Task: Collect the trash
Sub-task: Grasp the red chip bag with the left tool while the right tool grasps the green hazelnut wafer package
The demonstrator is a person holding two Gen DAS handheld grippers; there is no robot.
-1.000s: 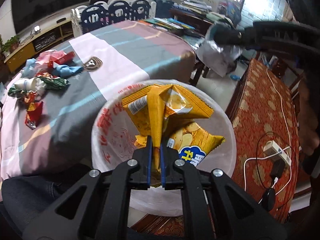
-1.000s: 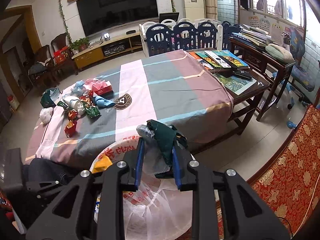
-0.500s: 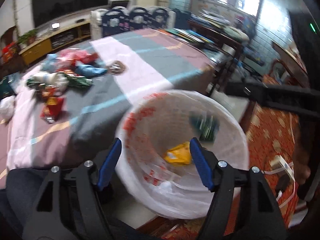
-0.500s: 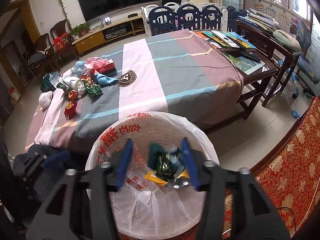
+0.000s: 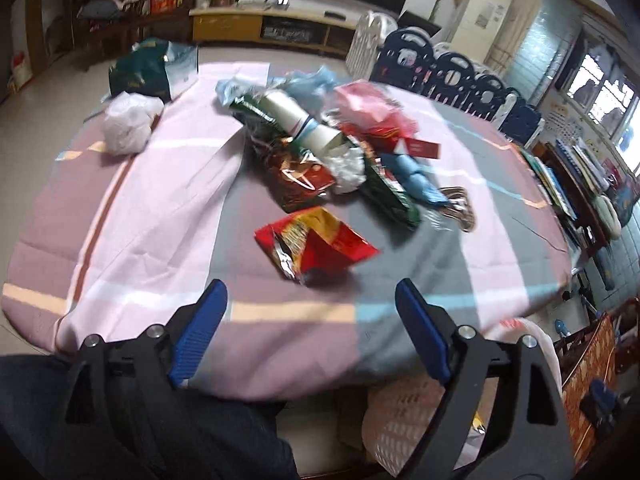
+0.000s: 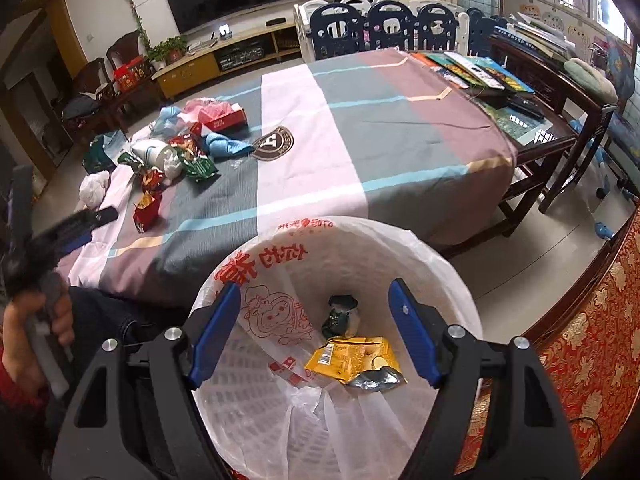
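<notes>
Both tools were empty at this moment. The left gripper (image 5: 310,312) hung with its jaws spread wide over the near edge of the striped tablecloth (image 5: 168,200), pointed straight at a red snack wrapper (image 5: 316,246) lying just ahead of the fingertips, apart from them, nothing between the blue pads. Beyond it sat the main trash pile (image 5: 328,148): a white paper cup on its side, green and dark red wrappers, blue crumpled plastic, a white plastic bag (image 5: 128,126) off to the left. The right gripper (image 6: 316,312) was gaping too, holding nothing, poised above the white-lined waste bin (image 6: 440,264) beside the table. Down in the liner lay a yellow chip bag (image 6: 352,358) and a dark green crumpled wrapper (image 6: 340,314), touching at the bottom. So the step in hand looked like a fresh pick on the left side, with much of the pile not yet collected. The next move, by my reading, called for lowering the left jaws around a raised fold of that red wrapper and closing firmly, since thin foil lying flat on cloth could slip or drag the tablecloth along.
</notes>
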